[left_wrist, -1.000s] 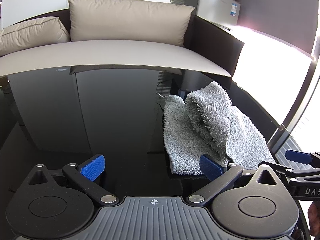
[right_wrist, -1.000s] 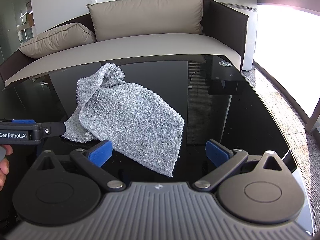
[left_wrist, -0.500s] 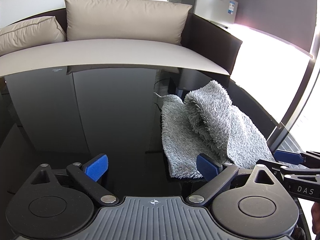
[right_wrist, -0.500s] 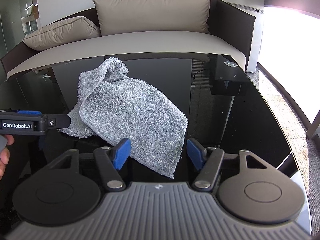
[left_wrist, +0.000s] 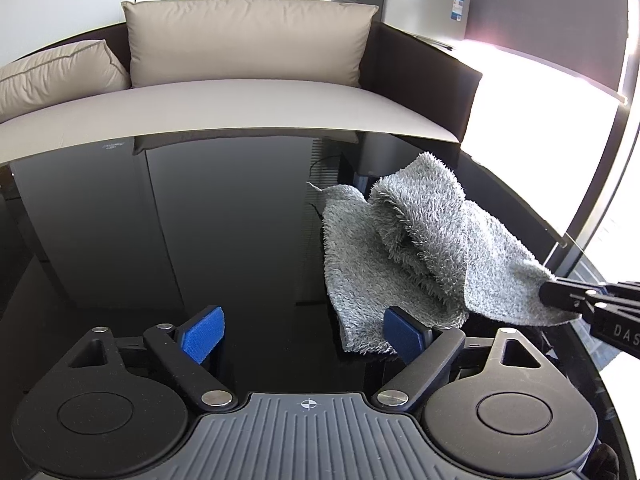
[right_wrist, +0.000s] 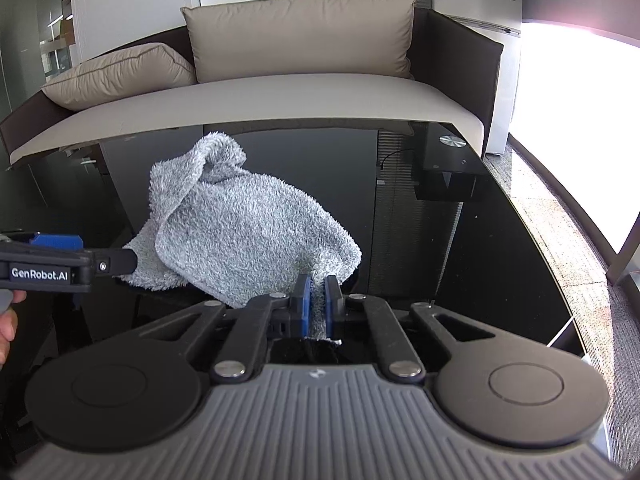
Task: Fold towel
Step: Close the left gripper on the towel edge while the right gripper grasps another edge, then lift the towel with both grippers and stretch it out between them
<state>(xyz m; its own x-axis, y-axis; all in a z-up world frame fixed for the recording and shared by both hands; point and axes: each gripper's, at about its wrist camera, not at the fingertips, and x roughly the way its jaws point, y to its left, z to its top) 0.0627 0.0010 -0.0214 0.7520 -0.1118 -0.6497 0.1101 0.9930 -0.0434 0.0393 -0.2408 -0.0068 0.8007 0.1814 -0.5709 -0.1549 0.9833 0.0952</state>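
r gripper [right_wrist: 316,300] pinching towel corner, l gripper [left_wrist: 300,334] not on it yet

grey fluffy towel [right_wrist: 248,236] lies crumpled on black glossy tabletop [left_wrist: 160,220], one flap rolled over. soft, light, floppy, so take it by corners/edges. r jaws just closed on near corner; l jaws spread, just been narrowing, towel edge by the right pad [left_wrist: 404,340], nothing between.

- My right gripper [right_wrist: 316,298] hides the towel [right_wrist: 248,236] corner pinched between its pads.
- My left gripper [right_wrist: 60,266] covers the towel's near left edge; my hand [right_wrist: 8,320] is cut off at the frame edge.
- Appliance label [left_wrist: 460,7]: too small to read.
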